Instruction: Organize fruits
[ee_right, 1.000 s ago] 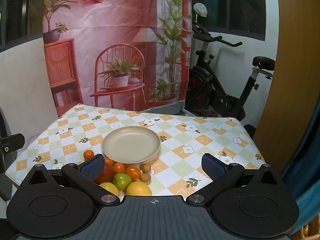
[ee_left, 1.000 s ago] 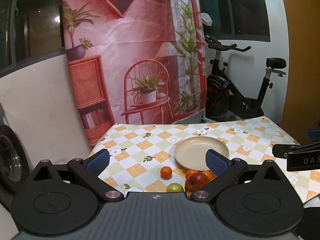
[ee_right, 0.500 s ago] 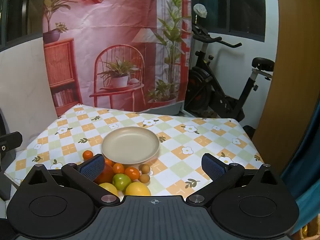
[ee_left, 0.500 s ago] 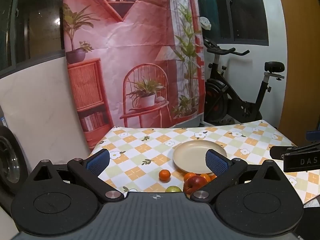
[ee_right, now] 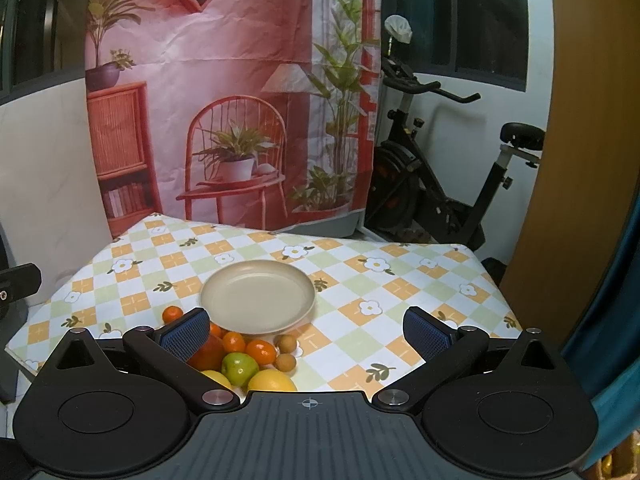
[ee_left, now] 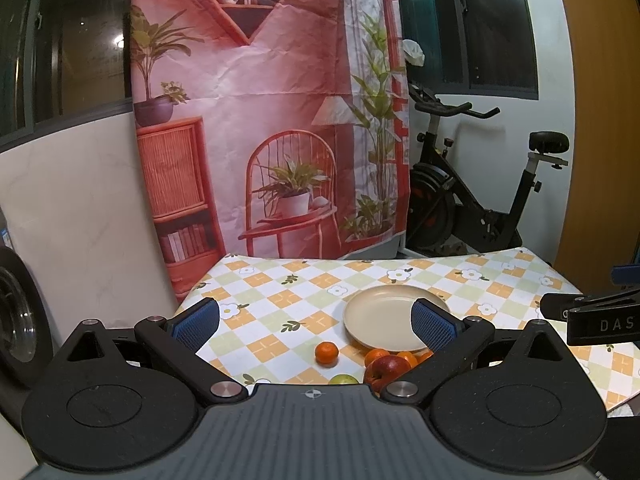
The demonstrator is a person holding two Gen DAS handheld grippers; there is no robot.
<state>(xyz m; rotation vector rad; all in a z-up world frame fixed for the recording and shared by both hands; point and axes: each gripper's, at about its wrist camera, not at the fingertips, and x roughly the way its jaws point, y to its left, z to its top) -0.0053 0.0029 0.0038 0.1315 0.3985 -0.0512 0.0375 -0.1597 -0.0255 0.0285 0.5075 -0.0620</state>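
An empty beige plate [ee_right: 258, 294] [ee_left: 384, 320] sits mid-table on the checkered cloth. Just in front of it lies a cluster of fruit: a red apple [ee_left: 386, 370] [ee_right: 206, 354], a green apple [ee_right: 239, 368] [ee_left: 343, 379], small oranges [ee_right: 261, 351], yellow lemons [ee_right: 272, 381] and two brown longans [ee_right: 287, 344]. One small orange [ee_left: 327, 353] [ee_right: 172, 314] lies apart to the left. My left gripper [ee_left: 316, 322] hovers open above the table's near left edge, holding nothing. My right gripper [ee_right: 306, 330] is open and empty above the near edge, with the fruit by its left finger.
The checkered tablecloth [ee_right: 400, 280] covers a small table whose edges fall off on all sides. A printed backdrop [ee_left: 260, 120] hangs behind it, with an exercise bike [ee_left: 472, 200] at the back right. The right gripper's body [ee_left: 592, 316] shows at the left view's right side.
Both views have pulled back and tilted up a little, so the table and fruit sit lower in frame. Nothing on the table has moved and both grippers have stayed open.
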